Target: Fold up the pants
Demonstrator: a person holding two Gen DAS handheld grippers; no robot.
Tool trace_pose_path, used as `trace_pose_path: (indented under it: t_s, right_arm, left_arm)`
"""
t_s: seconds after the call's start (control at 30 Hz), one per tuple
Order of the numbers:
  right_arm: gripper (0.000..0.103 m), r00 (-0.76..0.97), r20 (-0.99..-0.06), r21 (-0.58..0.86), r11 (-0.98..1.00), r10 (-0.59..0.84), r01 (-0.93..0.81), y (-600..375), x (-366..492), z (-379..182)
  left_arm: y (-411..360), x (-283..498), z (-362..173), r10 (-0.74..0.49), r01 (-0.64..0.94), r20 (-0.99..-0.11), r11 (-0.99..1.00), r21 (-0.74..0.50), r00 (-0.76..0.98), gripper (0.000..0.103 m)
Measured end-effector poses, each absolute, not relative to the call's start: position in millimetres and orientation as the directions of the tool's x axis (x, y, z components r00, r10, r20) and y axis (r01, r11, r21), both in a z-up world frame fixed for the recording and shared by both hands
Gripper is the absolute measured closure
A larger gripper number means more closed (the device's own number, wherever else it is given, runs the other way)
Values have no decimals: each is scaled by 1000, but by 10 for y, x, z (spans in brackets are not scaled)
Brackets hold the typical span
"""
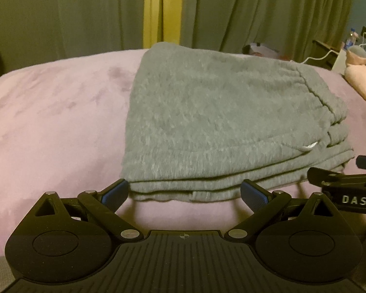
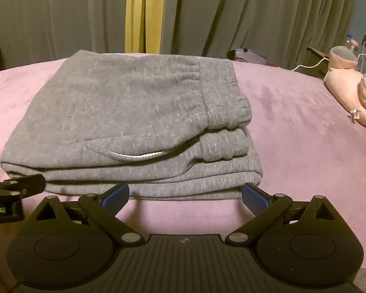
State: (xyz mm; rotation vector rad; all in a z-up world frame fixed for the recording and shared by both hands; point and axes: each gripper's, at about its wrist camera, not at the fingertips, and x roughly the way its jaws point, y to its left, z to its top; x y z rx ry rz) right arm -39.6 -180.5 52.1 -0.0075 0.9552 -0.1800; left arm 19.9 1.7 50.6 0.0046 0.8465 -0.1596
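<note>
The grey sweatpants (image 1: pixel 222 122) lie folded in a thick stack on the pink bed cover (image 1: pixel 48 122), with the ribbed waistband at the right end. My left gripper (image 1: pixel 185 193) is open just in front of the stack's near edge, with its blue pads (image 1: pixel 114 194) wide apart and nothing between them. In the right wrist view the same pants (image 2: pixel 124 122) show stacked layers and a white drawstring (image 2: pixel 134 155). My right gripper (image 2: pixel 185 195) stands open in front of the stack's near right part. Each gripper appears at the edge of the other's view.
Grey curtains (image 1: pixel 256 12) with a yellow gap (image 1: pixel 162 9) hang behind the bed. Pink and grey plush toys (image 2: pixel 353 90) lie at the right of the bed cover (image 2: pixel 305 134). A white cable (image 2: pixel 310 64) and a bottle (image 1: pixel 351 39) stand at the far right.
</note>
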Motion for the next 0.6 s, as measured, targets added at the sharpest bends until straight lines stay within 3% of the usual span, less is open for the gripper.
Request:
trace_pose_path:
  t_s: [0.6]
  right_arm:
    - [4,555,-814,-128,985,-171,115,-1745,-327,448]
  left_arm:
    - [3,225,470,-141,161,-745,986,-46,652,2]
